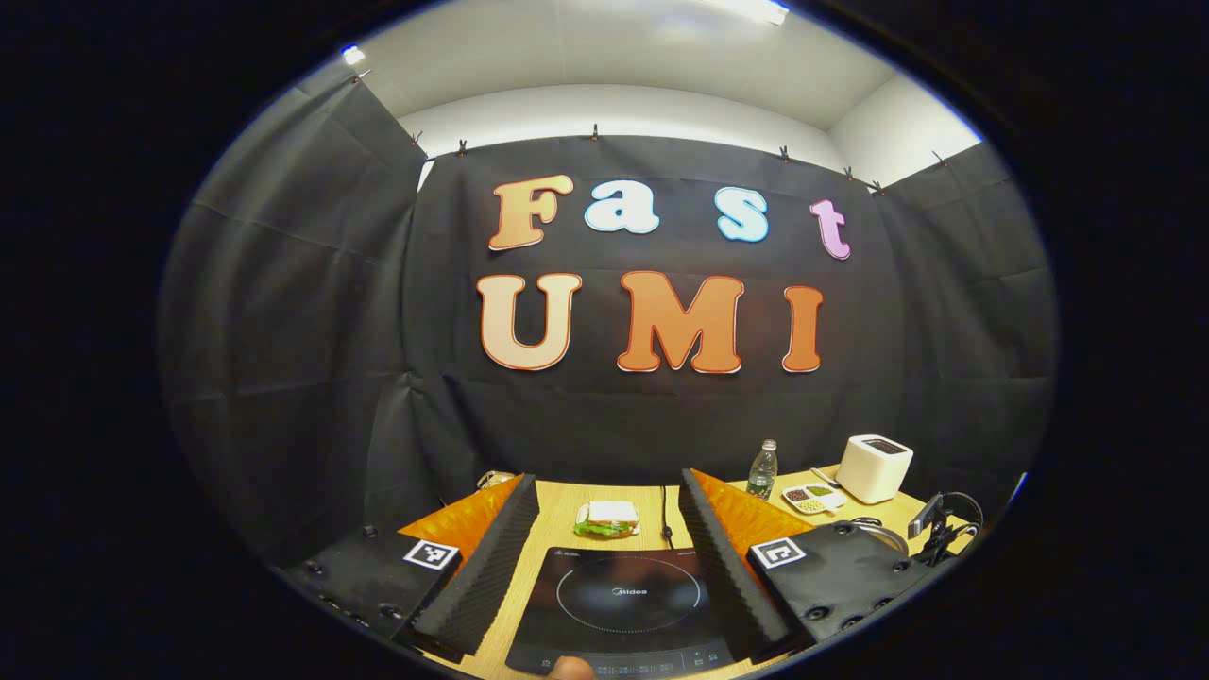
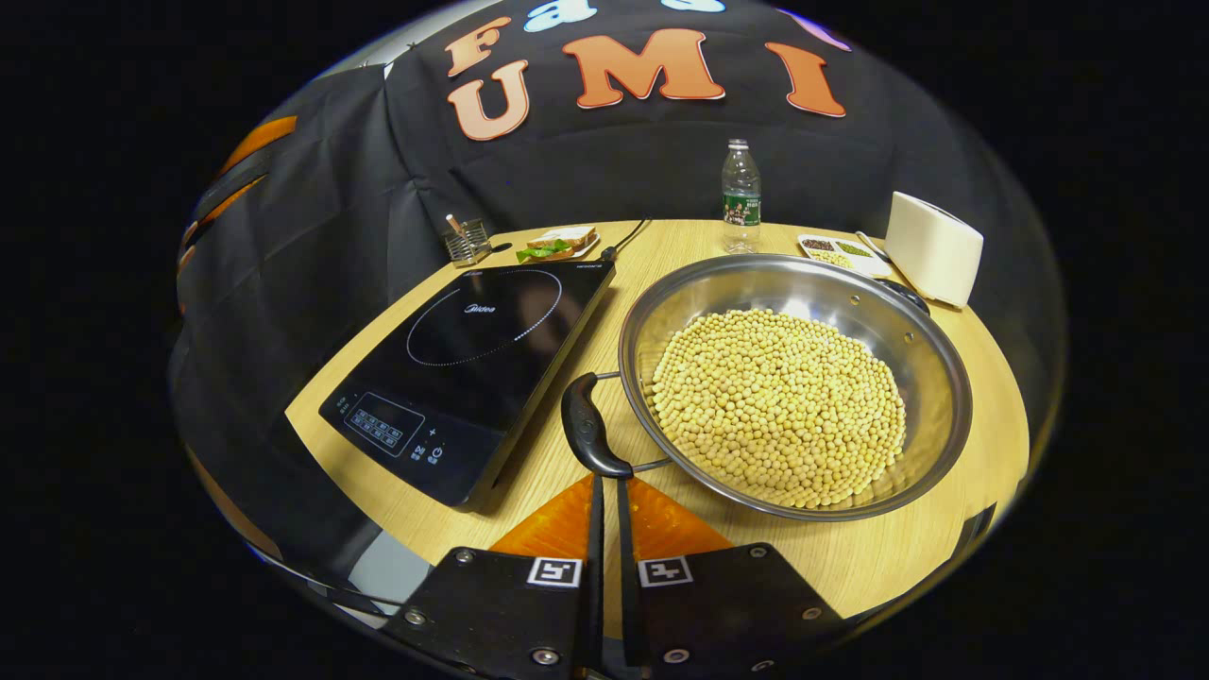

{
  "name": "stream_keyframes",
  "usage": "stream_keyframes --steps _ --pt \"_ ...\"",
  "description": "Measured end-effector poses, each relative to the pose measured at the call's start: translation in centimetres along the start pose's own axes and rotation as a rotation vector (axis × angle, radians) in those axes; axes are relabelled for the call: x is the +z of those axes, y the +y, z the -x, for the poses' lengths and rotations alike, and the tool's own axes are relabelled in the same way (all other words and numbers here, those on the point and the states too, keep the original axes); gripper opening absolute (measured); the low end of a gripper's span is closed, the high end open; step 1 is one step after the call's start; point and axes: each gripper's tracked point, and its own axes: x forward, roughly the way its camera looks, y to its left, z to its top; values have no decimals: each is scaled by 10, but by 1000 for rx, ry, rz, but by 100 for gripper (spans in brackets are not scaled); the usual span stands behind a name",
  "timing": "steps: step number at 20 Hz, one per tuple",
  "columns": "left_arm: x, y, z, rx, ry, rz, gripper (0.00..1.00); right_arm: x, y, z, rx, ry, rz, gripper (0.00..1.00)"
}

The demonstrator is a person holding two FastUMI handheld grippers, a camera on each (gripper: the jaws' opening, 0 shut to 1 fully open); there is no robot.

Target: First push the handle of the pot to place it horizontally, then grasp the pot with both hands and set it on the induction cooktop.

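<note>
Your bean-filled pot (image 2: 795, 397) sits on the table (image 2: 907, 557) just right of the induction cooktop (image 2: 472, 359); your right gripper (image 2: 605, 484), jaws pressed together, touches its handle (image 2: 587, 427); your left gripper (image 1: 609, 529) hangs spread over the cooktop

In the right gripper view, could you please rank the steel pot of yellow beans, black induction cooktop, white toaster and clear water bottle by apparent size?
1. Steel pot of yellow beans
2. Black induction cooktop, slightly smaller
3. White toaster
4. Clear water bottle

The toaster and bottle stand farther back, so their true sizes are unsure.

Water bottle (image 2: 740, 195), white toaster (image 2: 933, 247), sandwich (image 2: 561, 243), divided snack tray (image 2: 833, 251), wire holder (image 2: 467, 241); wooden table (image 2: 907, 548)
</note>
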Motion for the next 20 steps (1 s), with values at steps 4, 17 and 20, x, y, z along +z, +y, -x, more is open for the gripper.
stream_keyframes --steps 4,17,20 --pt "0 5 1 8 -2 5 97 5 7 -3 8 -6 -47 7" --pt "-3 24 6 39 -3 25 97 31 17 -16 -11 -64 -80 2" --pt "-2 28 8 47 -4 31 97 34 20 -20 -19 -72 -69 2"
